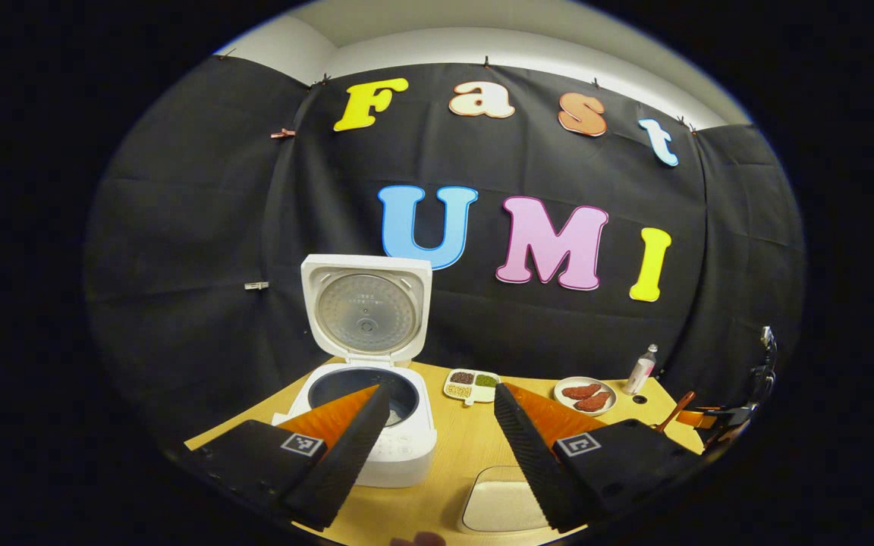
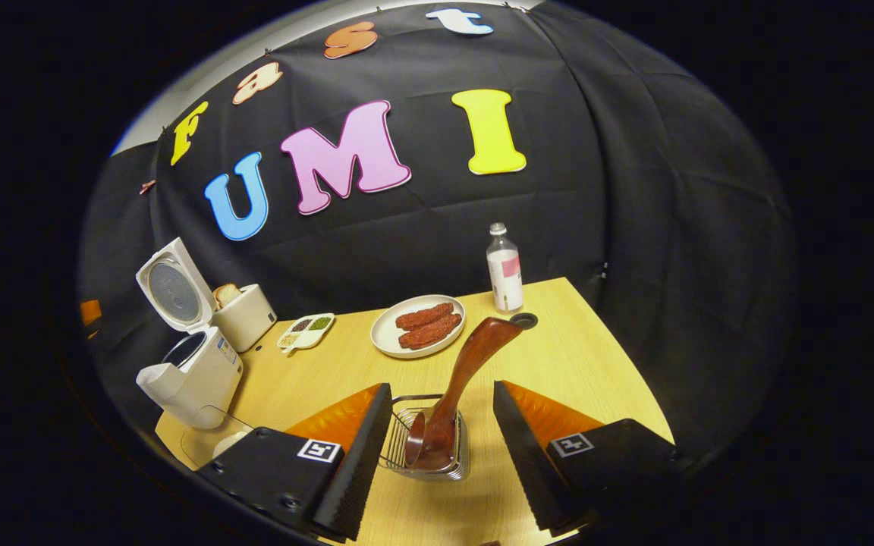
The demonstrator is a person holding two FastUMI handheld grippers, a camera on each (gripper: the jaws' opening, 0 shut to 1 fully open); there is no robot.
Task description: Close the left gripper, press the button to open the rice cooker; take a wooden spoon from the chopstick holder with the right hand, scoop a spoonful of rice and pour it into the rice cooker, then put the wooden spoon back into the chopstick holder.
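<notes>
The white rice cooker (image 1: 376, 432) stands open with its lid (image 1: 366, 311) upright; its dark inner pot shows. My left gripper (image 1: 441, 432) is open just in front of it, the left finger overlapping the cooker's front. In the right gripper view the wooden spoon (image 2: 461, 375) stands in the wire chopstick holder (image 2: 407, 444), its handle leaning up and to the right. My right gripper (image 2: 437, 451) is open, one finger on each side of the holder, not touching the spoon. The cooker (image 2: 193, 371) sits far left there. A pale rice container (image 1: 501, 504) lies below the left gripper.
On the wooden table (image 2: 558, 371) stand a plate of red meat (image 2: 418, 326), a divided dish of beans (image 2: 306, 331), a bottle (image 2: 505, 269) and a toaster with bread (image 2: 243, 315) behind the cooker. The table's right edge is close to the right gripper.
</notes>
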